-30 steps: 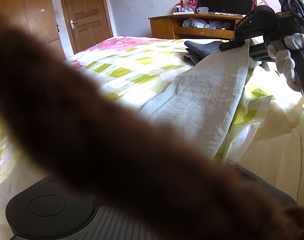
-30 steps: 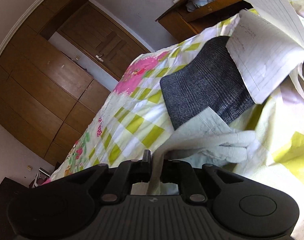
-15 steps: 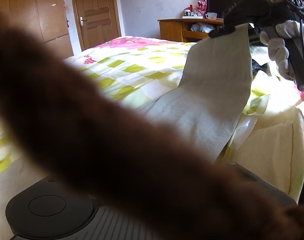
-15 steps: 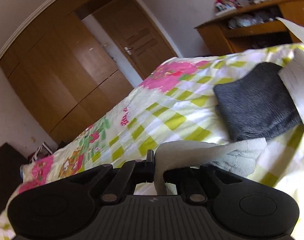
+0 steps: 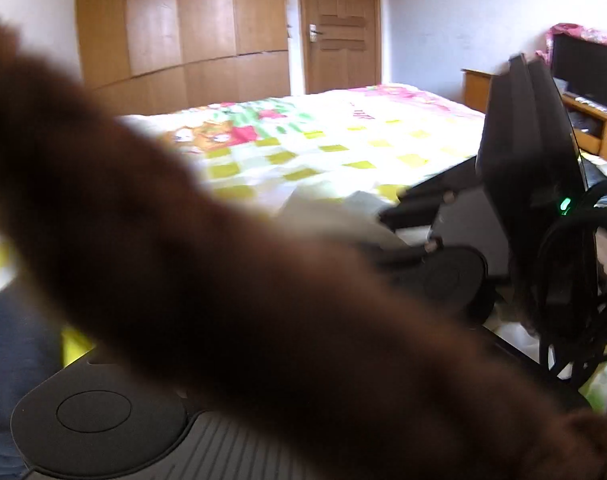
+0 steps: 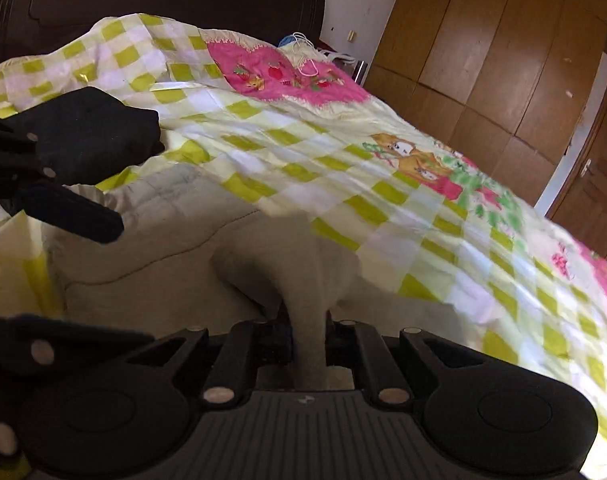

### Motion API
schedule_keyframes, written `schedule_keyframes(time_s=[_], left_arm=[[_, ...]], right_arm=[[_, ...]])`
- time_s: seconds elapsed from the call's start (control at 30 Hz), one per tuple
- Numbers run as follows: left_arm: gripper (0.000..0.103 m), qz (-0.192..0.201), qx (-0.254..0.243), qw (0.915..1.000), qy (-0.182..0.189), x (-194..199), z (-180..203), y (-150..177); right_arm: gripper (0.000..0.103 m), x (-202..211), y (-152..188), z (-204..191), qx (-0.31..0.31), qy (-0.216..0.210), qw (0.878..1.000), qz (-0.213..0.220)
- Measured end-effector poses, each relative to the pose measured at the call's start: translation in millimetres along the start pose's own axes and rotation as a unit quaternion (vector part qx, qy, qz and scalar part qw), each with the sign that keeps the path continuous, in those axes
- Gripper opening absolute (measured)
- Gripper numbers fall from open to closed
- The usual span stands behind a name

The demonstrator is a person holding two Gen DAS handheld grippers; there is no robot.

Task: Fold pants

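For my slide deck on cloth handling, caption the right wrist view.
Right gripper shut on a pinched fold of the beige pants, over a checkered bedspread.

The right claw was matte black plastic, its ribbed base flanked by two rounded housings with shallow circular recesses; silver screw heads dotted the slanted linkage bars on either side. The left claw showed as black angular bars with the same silver screws; in the left wrist view a blurred brown furry band crossed the lens. A green light glowed on the right claw's black body beside looped black cables.
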State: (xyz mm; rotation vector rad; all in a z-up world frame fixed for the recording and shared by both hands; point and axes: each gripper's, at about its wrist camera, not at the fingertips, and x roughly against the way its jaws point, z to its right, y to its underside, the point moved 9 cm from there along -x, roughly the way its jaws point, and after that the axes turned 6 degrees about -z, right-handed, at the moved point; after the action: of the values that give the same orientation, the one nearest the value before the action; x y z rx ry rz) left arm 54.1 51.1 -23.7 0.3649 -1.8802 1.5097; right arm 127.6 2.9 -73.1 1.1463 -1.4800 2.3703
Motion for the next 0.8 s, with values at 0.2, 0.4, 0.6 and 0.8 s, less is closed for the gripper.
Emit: schedule_keyframes(time_s=[0.2, 0.4, 0.6, 0.8], left_arm=[[0.063, 0.012, 0.006, 0.9997, 0.019, 5.6, -3.6, -0.3], [0.063, 0.022, 0.012, 0.9996, 0.008, 15.9, -14.7, 7.4], [0.063, 0.034, 0.047, 0.9983, 0.002, 30.1, -35.5, 18.0], [0.063, 0.029, 0.068, 0.9972, -0.003, 36.4, -50.5, 30.7]], right_arm=[[0.023, 6.7, -3.3, 3.1, -0.018, -0.002, 1.000, -0.005], [0.027, -3.7, -17.7, -13.7, 0.018, -0.027, 0.999, -0.013], [0.020, 6.3, -60.0, 8.4, -0.141, -0.049, 0.989, -0.003], [0.021, -0.3, -97.0, -51.9, -0.033, -0.060, 0.997, 0.034]])
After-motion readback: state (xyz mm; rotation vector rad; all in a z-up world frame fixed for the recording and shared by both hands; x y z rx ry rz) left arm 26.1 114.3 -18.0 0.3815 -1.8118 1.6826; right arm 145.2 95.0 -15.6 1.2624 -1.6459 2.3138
